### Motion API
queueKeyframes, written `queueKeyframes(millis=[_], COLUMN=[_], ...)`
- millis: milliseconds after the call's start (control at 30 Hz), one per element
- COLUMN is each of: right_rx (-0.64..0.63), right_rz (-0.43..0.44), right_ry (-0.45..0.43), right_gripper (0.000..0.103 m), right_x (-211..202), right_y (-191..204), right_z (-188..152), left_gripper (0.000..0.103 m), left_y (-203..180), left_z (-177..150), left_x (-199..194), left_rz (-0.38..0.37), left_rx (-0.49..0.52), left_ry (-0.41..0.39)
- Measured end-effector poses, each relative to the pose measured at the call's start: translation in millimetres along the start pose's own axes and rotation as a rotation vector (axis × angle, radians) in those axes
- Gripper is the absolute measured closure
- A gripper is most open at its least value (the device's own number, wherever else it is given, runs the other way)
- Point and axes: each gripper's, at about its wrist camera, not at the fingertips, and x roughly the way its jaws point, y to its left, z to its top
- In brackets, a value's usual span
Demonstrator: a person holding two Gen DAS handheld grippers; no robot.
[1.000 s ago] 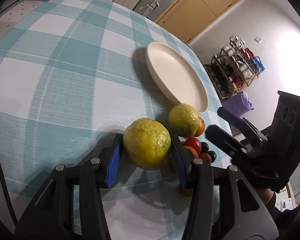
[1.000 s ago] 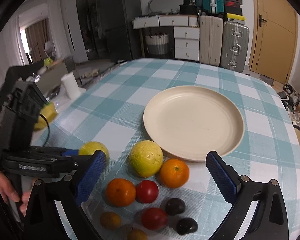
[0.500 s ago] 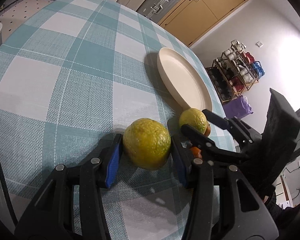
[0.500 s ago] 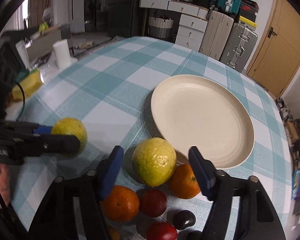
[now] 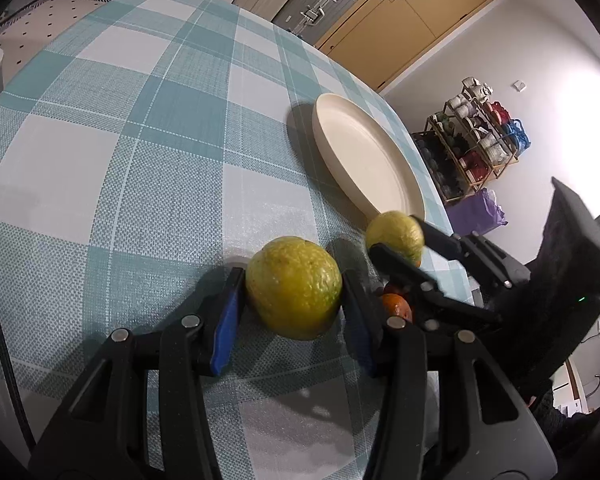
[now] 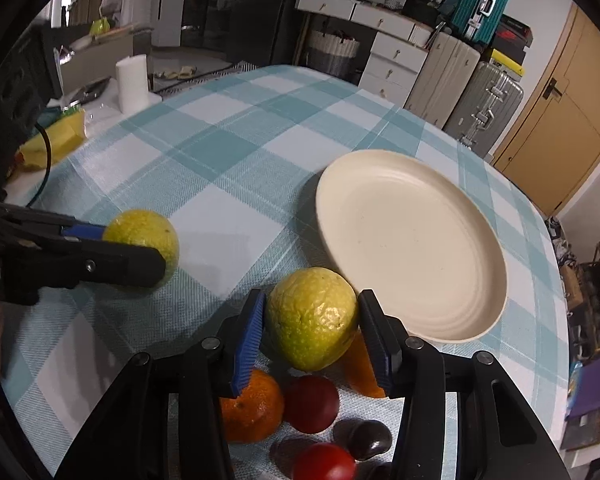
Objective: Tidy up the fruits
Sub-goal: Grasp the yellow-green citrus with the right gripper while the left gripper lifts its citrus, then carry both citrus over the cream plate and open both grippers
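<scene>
My left gripper [image 5: 294, 308] is shut on a yellow-green citrus fruit [image 5: 294, 286], low over the checked tablecloth; this shows in the right wrist view too [image 6: 140, 236]. My right gripper [image 6: 312, 336] is shut on a second yellow-green fruit [image 6: 312, 318], which also shows in the left wrist view [image 5: 394, 232]. An empty cream plate [image 6: 412, 240] lies just beyond it, to the right. Under and behind the right gripper lie an orange [image 6: 254, 408], red tomatoes [image 6: 312, 402] and dark fruits [image 6: 370, 438].
A white paper roll [image 6: 132, 84] and a yellow object [image 6: 56, 144] stand off the table's far left edge. Suitcases [image 6: 484, 100] and drawers are behind the table. A shelf rack [image 5: 476, 140] stands beyond the plate side.
My right gripper moved forward and closed its fingers on the second yellow-green fruit. My left gripper kept its fruit and shifted slightly away from the fruit pile.
</scene>
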Motion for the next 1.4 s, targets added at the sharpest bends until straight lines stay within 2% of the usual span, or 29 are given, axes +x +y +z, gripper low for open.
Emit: queueKeyframes(millis=[267,500,833,1000,1200,1267,1400], right_rx=[0.161,0.293,0.398,0.439,0.492,0.529,0.576], right_rz=[0.145,0.234,0.276,0.292,0.345,0.378,0.386], right_ry=[-0.115,-0.196,-0.266,-0.285,-0.278,-0.264,-0.238], right_gripper=[0.055,0.055,0.055,0.055,0.055,0.055,0.055], right_x=[-23,-34,-35,-25,-1,13,36], right_y=[-30,-70,-131,-162,-191,-201,-214], right_z=[7,8,19,31,40,41,42], left_gripper=[0.058,0.058,0.058,0.058,0.058,0.058,0.058], left_y=[-14,-33,-74,-91,-107,-108,-103], left_z=[8,30,87,122,155,161,173], left_x=[5,10,32,53,85,98,126], left_rz=[0.013,0.010,0.001,-0.025,-0.020,-0.017,-0.022], left_rx=[0.034,0.057,0.104,0.111,0.130,0.122,0.097], left_ry=[0.010,0.000,-0.021,-0.009,0.008,0.020,0.049])
